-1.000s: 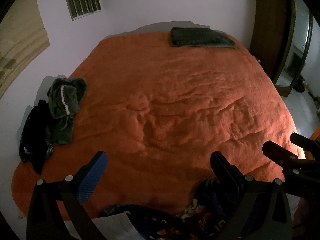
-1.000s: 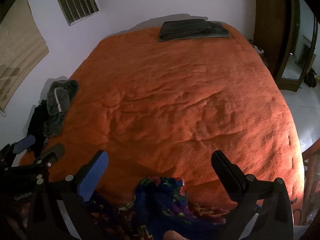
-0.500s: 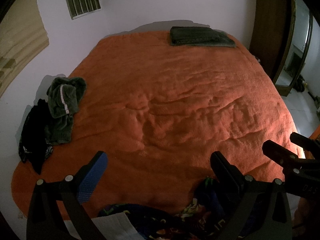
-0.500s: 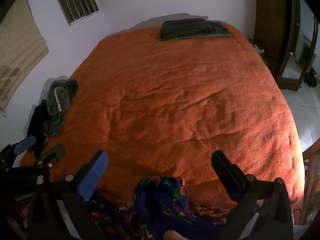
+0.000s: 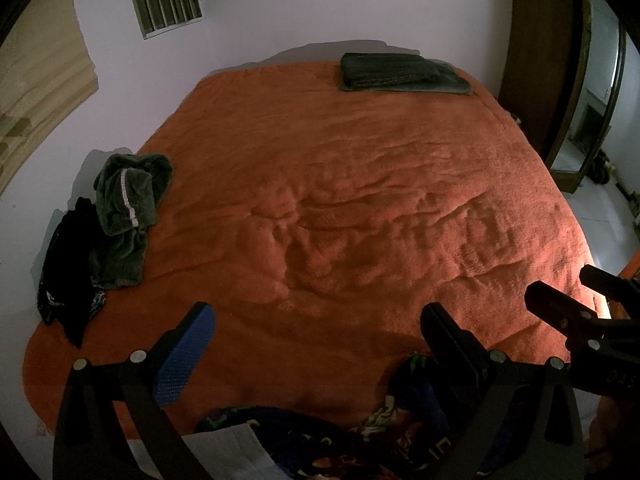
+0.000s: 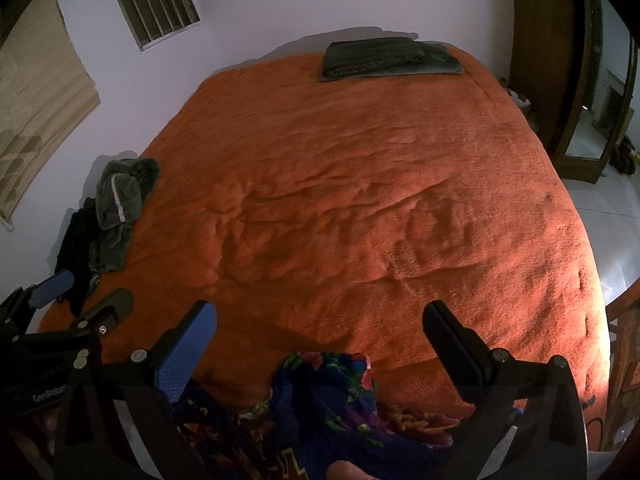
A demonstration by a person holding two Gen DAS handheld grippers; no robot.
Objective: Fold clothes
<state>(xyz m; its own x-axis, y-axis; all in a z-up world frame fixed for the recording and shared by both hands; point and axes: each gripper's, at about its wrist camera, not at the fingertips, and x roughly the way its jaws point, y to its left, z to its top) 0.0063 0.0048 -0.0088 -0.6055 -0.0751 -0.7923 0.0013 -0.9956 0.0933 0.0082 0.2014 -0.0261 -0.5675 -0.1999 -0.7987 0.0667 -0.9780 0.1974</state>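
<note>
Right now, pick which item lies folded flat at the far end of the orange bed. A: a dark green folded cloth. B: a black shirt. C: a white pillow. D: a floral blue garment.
A: the dark green folded cloth lies flat at the far edge of the orange bed, while the floral blue garment sits crumpled at the near edge.

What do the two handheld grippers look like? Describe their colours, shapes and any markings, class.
Both the left gripper and the right gripper are matte black frames with two long flat fingers spreading in a V, joined by silver rivets. On each, the left finger carries a blue dotted pad; the right finger is plain black. White lettering marks the bodies, only partly readable. No cables show.
</note>
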